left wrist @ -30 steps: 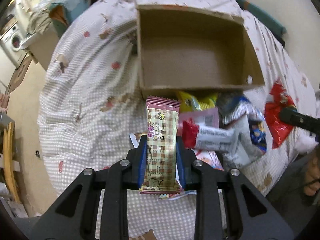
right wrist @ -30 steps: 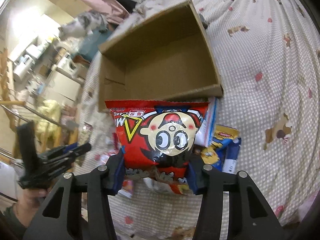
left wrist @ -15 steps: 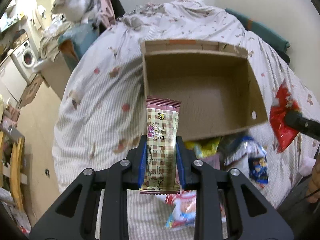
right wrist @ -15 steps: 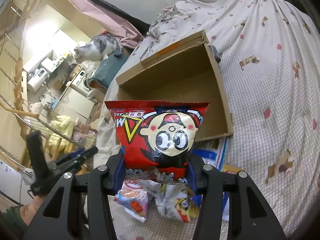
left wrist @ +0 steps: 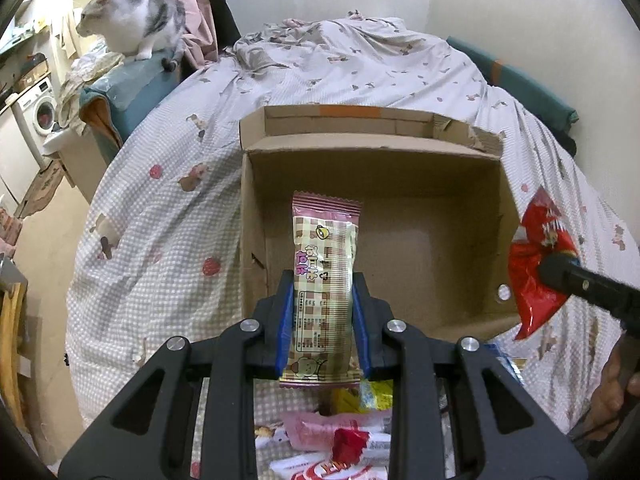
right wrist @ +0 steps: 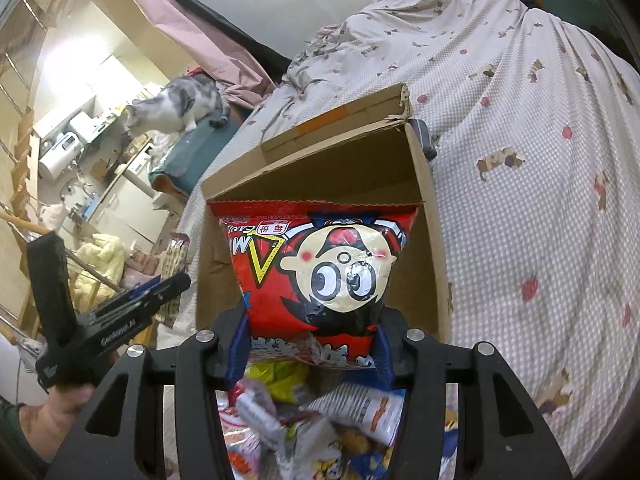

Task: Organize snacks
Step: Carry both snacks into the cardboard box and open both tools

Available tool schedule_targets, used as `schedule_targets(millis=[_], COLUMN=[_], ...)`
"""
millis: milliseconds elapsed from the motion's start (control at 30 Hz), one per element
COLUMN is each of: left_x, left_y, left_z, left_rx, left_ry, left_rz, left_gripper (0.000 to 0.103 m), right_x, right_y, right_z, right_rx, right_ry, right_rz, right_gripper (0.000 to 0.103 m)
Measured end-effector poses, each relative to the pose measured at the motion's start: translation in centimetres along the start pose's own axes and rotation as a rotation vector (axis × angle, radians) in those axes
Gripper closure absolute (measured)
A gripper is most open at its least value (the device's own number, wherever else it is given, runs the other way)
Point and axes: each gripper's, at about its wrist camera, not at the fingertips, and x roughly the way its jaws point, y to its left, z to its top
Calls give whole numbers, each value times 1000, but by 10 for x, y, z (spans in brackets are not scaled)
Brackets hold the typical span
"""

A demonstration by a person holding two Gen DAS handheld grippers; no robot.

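My left gripper [left wrist: 321, 312] is shut on a long pink-and-cream checked snack bar [left wrist: 324, 276], held upright over the near left part of an open cardboard box [left wrist: 400, 184] on the bed. My right gripper [right wrist: 312, 336] is shut on a red snack bag with a cartoon face [right wrist: 320, 272], held over the box's near edge [right wrist: 434, 240]. The red bag also shows at the right of the left wrist view [left wrist: 536, 264], and the snack bar shows at the left of the right wrist view [right wrist: 176, 256]. The inside of the box looks bare.
A pile of loose snack packets [left wrist: 340, 440] lies on the bed below both grippers [right wrist: 320, 420]. The bed has a checked cover [left wrist: 160, 220]. A grey-and-white cat [left wrist: 132, 20] sits on furniture beyond the bed's far left corner.
Both grippers have risen and moved forward from above the snack pile to over the box, each still holding its snack.
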Motion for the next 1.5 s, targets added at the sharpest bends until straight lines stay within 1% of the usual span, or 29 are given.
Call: schedule_targets(millis=[133,267,400,567,700,867,933,967,1000,1033,1067,1100,1133,1167,1200,1233,1300,1500], left_x=[14,21,22,22,22,22,21,21,21,21,21,21,21,19,18,16,13,13], left_y=[4,10,8,6,4,2,0,-1,-1,-1,-1,-1,-1,1,1,2,3,2], left_z=[-3,-8,-11,-10,-11,-13,-12,-12,-12,-12,-12,-12,-12,-13,-13,-13,-12,-12], left_rx=[-6,-39,-35,-39,-27,-20,-9,-3,1,2,3,2,-1,-8,-12,-18,-20,-12], left_ry=[24,52,56,61,60,62,58,57,58,60,65,67,68,58,50,39,27,22], left_rz=[19,6,1,-10,-10,-27,-21,-18,-18,-18,-19,-20,-21,-18,-19,-22,-16,12], left_gripper=[80,80,80,80,80,80,80,80,80,79,78,71,58,50,39,31,26,26], right_x=[17,29,36,38,38,37,36,36,35,33,31,29,28,28,28,29,30,27], right_y=[-5,-7,-6,-7,-5,-7,-7,-7,-8,-8,-8,-8,-8,-8,-7,-8,-7,2], right_z=[2,-3,-4,-4,-4,-4,-4,-3,-3,-3,-3,-3,-2,-2,-2,-2,-2,-2], right_rx=[-9,-3,-14,-9,-8,8,14,16,18,22,26,28,26,24,22,24,22,-29], right_ry=[16,38,54,58,59,54,48,45,41,33,25,13,7,9,14,17,24,6], right_rz=[-29,-51,-65,-67,-60,-58,-54,-55,-56,-54,-53,-54,-60,-64,-66,-65,-65,-100], right_gripper=[51,51,51,50,50,49,48,47,41,28,22,17,17,17,17,17,17,17])
